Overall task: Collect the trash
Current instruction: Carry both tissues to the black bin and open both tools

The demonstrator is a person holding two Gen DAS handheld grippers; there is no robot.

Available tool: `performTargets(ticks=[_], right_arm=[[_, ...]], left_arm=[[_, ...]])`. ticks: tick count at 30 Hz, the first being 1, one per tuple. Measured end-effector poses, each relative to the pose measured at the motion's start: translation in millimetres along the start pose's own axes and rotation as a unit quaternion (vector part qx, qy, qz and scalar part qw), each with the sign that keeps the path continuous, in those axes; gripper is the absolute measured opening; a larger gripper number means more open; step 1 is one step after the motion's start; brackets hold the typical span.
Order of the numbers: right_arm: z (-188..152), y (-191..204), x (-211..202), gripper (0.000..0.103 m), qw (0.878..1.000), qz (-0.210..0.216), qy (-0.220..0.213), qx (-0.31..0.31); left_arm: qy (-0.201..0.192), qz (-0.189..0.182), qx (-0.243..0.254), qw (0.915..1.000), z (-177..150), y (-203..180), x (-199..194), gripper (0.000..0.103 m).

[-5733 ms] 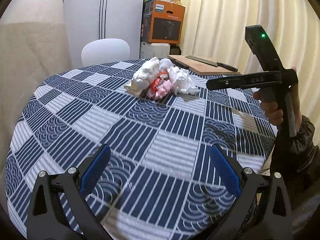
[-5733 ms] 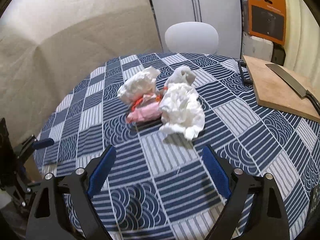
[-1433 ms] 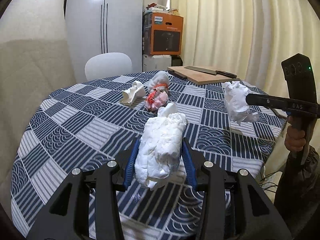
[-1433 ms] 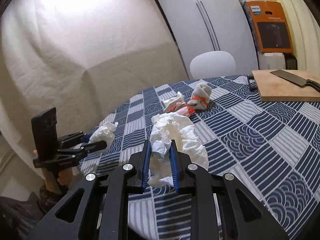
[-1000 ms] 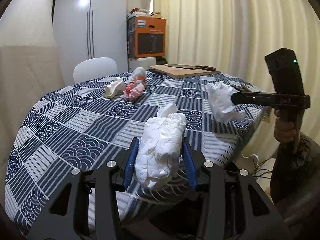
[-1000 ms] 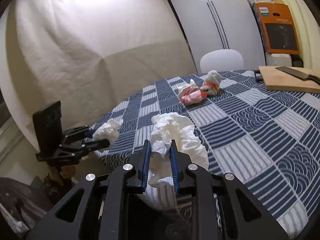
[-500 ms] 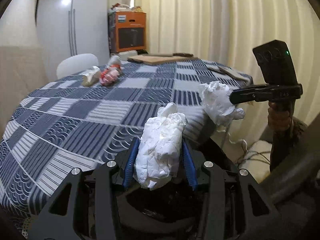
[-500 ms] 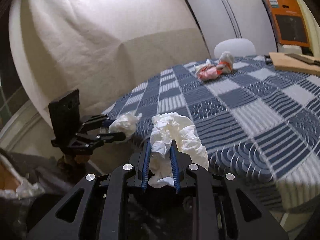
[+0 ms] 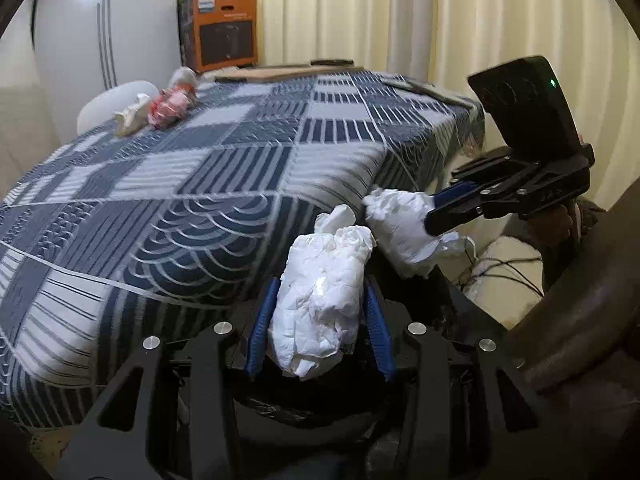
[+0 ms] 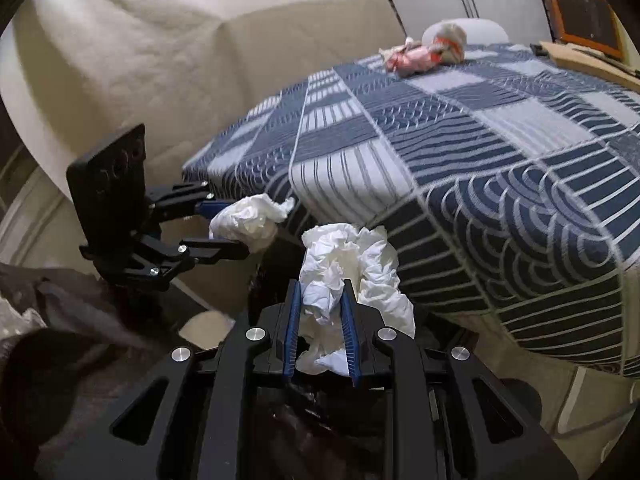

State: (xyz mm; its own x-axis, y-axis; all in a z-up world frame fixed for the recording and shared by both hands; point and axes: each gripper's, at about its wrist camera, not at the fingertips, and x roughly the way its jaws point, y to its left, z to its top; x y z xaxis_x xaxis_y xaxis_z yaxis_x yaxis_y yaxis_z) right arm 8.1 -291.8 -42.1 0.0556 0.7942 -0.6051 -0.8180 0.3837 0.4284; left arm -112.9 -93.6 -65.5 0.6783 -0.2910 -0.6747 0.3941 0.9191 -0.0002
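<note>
White crumpled tissue wad [image 9: 320, 304] sits pinched between the blue pads of the left gripper [image 9: 318, 324], same grip as 0.5 s ago, but both tools have dropped below the table edge since then: the checked blue-and-white tablecloth [image 9: 208, 168] now rises above the fingers instead of spreading out under them. Right gripper [image 10: 320, 320] is likewise clamped on its own, looser tissue clump [image 10: 352, 264], which bulges out past the right pad. In the left wrist view the right gripper [image 9: 434, 216] has moved in much closer, its tissue [image 9: 404, 232] now just beside the left one; 0.5 s ago they were well apart. Right wrist view shows the left gripper [image 10: 228, 228] w/ its wad [image 10: 248, 222] near the cloth's hanging edge. Dark opening under both tools, prob. a bin or bag [image 9: 304, 412], but too dark to tell, contents not visible. Farther off, on the tabletop, the remaining trash is unmoved: pink-and-orange wrapper pile [image 9: 170, 106] w/ a pale paper scrap [image 9: 130, 120] touching it. Beyond that, wooden cutting board [image 9: 280, 72] at the far edge, orange box [image 9: 224, 34] behind, cream curtains [image 9: 400, 12] at back.
</note>
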Motion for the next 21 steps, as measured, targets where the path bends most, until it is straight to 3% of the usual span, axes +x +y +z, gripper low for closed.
performTargets(ticks=[8, 21], right_arm=[[-12, -6, 35, 0.020, 0.998, -0.025, 0.056, -0.008], [-16, -15, 75, 0.021, 0.990, -0.080, 0.112, -0.031]], left_arm=[[0.056, -0.015, -0.002, 0.9983, -10, -2, 37, 0.043], [0.131, 0.004, 0.006, 0.9913, -24, 6, 79, 0.045]])
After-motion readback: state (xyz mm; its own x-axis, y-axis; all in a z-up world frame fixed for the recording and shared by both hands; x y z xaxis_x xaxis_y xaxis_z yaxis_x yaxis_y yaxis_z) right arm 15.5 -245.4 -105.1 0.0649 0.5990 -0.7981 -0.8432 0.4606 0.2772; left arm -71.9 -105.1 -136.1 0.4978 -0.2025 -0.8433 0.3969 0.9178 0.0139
